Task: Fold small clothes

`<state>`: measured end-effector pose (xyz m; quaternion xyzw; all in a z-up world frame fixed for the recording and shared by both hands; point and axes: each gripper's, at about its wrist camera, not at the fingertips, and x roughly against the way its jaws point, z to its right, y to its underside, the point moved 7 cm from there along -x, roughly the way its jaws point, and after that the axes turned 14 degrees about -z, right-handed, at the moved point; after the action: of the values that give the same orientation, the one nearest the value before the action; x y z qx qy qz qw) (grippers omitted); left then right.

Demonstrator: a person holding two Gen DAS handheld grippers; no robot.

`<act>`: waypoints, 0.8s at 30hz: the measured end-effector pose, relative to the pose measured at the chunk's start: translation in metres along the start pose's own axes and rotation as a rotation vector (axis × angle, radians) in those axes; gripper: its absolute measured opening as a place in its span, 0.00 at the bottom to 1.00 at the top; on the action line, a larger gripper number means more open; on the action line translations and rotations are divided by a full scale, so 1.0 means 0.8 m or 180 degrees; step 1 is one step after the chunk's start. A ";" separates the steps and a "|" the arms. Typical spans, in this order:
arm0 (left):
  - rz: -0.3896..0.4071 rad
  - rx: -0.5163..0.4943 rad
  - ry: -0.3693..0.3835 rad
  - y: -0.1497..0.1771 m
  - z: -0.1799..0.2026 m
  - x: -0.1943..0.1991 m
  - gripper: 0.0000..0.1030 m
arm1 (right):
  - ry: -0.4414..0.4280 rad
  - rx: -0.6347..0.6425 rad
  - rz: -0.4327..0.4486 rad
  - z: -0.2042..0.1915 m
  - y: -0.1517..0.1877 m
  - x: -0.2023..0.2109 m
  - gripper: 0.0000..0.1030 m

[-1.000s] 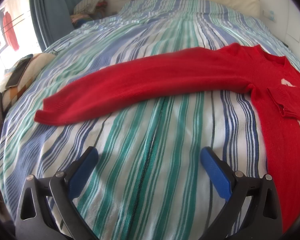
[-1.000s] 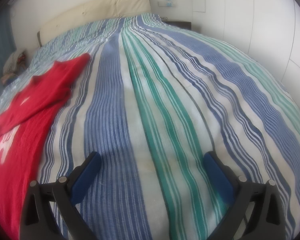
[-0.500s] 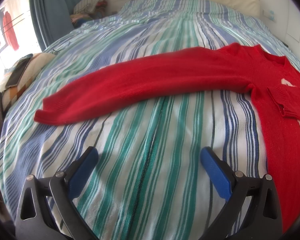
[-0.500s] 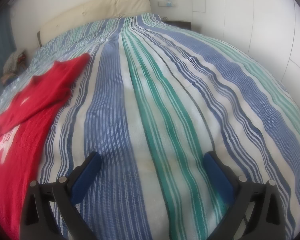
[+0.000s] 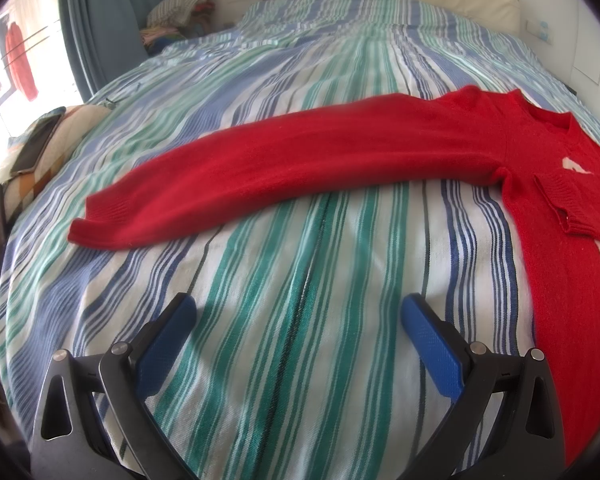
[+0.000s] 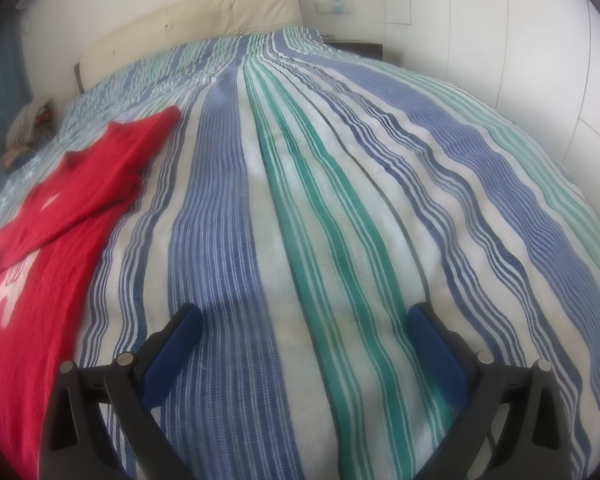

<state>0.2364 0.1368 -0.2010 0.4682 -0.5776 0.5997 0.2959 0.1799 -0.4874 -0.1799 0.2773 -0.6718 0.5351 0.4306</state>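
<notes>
The left gripper (image 5: 298, 312) was spread wide with nothing between its blue pads (image 5: 430, 350). It hung over the striped bedspread (image 5: 300, 280). Ahead of it lay the red sweater (image 5: 548, 240), flat on the bed. One long sleeve (image 5: 300, 172) reached out straight across the bed, ahead of the gripper and off to its left side. The cuff (image 5: 108, 220) at the end of that sleeve sat ahead and to the left of the left pad. The body of the sweater lay to the right of the gripper and ran down past its right pad. The other sleeve was folded over the chest, and its ribbed cuff (image 5: 560, 204) rested on top of the body. White shapes (image 5: 576, 166) showed on the front, but they were partly covered, so it was hard to tell what they were.

The right gripper (image 6: 304, 328) was also spread wide and held nothing. It hung over bare stripes of the bedspread (image 6: 340, 220). The sweater (image 6: 40, 272) lay off to its left, apart from its left pad (image 6: 172, 348).

Far ahead of both grippers was a pale headboard (image 6: 204, 20). To the far left of the left gripper, a blue curtain (image 5: 100, 20) hung by a window, a pile of clothes (image 5: 180, 12) sat in the corner, and a checked cushion (image 5: 44, 152) lay at the bed's edge with a dark flat thing on it.
</notes>
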 end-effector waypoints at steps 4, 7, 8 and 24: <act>-0.0001 0.0000 0.0003 0.000 0.000 0.000 0.99 | 0.0000 0.0000 0.0000 0.000 0.000 0.000 0.98; 0.0012 0.0035 0.0020 0.001 -0.003 0.003 0.99 | -0.0001 0.0000 -0.0001 0.000 0.000 0.000 0.98; 0.0032 0.0065 0.0047 0.001 -0.007 0.008 0.99 | 0.0000 0.0000 0.0000 0.000 0.000 0.000 0.98; -0.0474 0.1878 0.1404 -0.048 -0.240 -0.030 0.76 | 0.0040 0.0021 -0.0021 -0.002 0.002 -0.002 0.99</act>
<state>0.2376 0.3334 -0.1864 0.4336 -0.2669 0.8035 0.3084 0.1797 -0.4853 -0.1824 0.2775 -0.6664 0.5376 0.4357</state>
